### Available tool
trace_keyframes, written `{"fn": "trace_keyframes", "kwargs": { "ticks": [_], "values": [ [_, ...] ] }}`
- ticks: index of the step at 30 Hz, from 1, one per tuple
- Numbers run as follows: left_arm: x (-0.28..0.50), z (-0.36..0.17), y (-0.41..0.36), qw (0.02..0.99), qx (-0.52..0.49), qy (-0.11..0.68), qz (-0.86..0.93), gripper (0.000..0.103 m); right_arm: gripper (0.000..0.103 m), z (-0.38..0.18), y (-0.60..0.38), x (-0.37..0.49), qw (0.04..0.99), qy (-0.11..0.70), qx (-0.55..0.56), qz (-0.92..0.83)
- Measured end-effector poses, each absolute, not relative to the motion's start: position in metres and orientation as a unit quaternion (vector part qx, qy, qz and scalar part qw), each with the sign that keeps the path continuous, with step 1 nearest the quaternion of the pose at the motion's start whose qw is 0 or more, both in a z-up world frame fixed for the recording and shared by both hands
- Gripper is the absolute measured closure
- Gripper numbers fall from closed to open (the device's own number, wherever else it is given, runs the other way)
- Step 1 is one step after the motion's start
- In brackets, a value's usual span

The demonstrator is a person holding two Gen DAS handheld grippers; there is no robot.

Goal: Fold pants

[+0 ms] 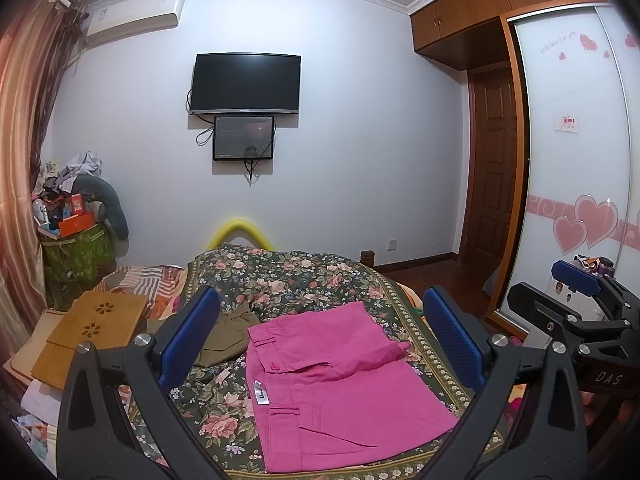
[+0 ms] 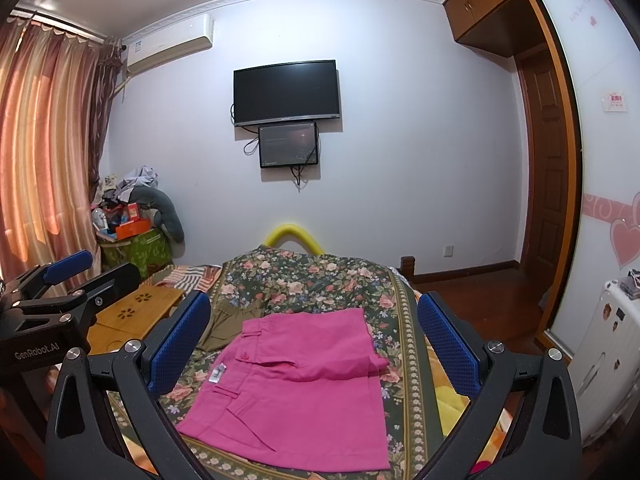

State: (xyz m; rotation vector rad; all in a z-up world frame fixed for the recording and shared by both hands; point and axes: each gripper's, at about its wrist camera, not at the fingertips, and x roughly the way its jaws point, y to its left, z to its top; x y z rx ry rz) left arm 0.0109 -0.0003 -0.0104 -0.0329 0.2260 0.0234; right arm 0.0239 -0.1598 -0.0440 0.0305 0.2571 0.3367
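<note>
Pink pants [image 1: 336,384] lie folded flat on the bed [image 1: 304,276]: soft, light cotton. Both tongs, left [image 1: 320,340] and right [image 2: 314,344], gape wide, empty; pinch the near hem corners.

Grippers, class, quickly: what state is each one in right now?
Left gripper: open, holding nothing, above the pink pants.
Right gripper: open, holding nothing, also above the pants.

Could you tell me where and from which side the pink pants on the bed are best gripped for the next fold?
I would take the pink pants at the waistband edge, near the white label, coming from the left side. That edge is thick, straight and exposed on the floral bedspread. Both the left claw and the right claw hang open above.
</note>
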Motion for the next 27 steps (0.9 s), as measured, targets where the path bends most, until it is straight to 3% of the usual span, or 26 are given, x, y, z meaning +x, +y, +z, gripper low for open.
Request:
{"fn": "trace_keyframes", "kwargs": {
  "ticks": [20,27],
  "values": [
    [0.026,-0.017,0.002,0.992,-0.018,0.123,0.012,0.0,0.0,-0.05,-0.161,0.033,0.976,0.141,0.016,0.166],
    [0.067,-0.044,0.016,0.984,-0.032,0.174,0.025,0.0,0.0,-0.072,-0.164,0.058,0.972,0.172,0.017,0.158]
  ]
}}
